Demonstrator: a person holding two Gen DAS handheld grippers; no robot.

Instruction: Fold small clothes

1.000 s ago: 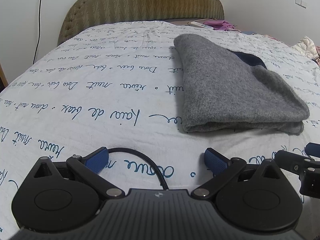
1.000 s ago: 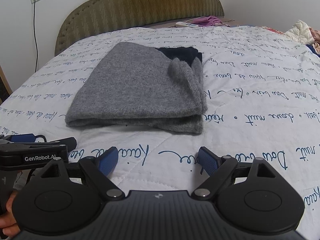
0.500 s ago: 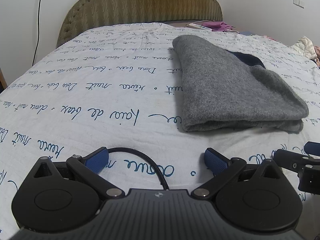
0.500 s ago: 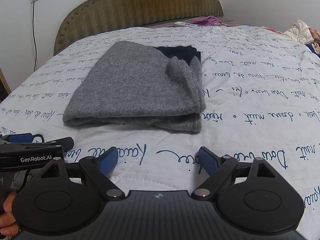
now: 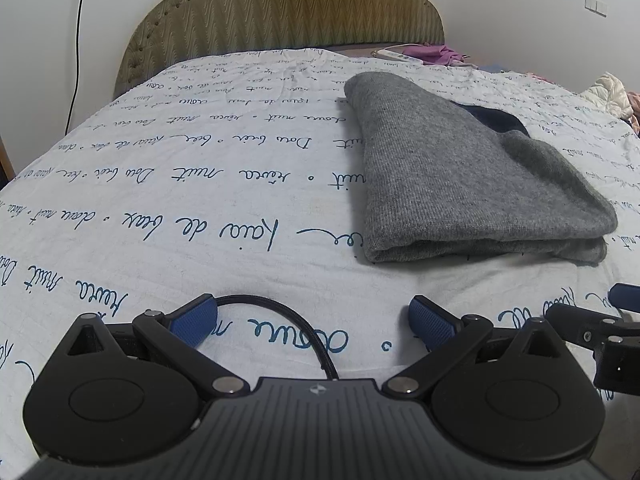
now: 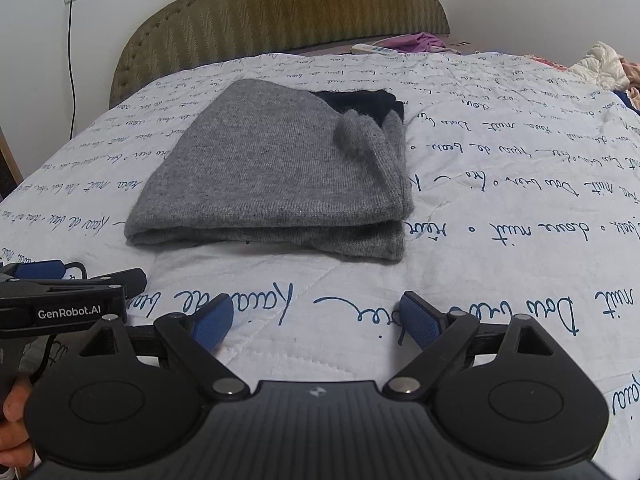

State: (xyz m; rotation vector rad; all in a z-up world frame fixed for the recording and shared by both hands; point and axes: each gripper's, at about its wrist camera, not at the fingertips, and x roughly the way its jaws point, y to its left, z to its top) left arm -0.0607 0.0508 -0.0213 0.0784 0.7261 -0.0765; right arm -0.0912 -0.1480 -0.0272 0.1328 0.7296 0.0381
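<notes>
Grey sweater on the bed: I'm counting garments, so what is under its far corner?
A dark navy fabric peeks out from beneath the folded grey sweater at its far right corner. Only that edge shows; whether it is a separate garment or the sweater's own part is hidden.

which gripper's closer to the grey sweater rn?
Right, slightly. The right gripper sits just short of the sweater's near folded edge, roughly centred on it. The left gripper is off to the sweater's left, open over bare sheet.
</notes>
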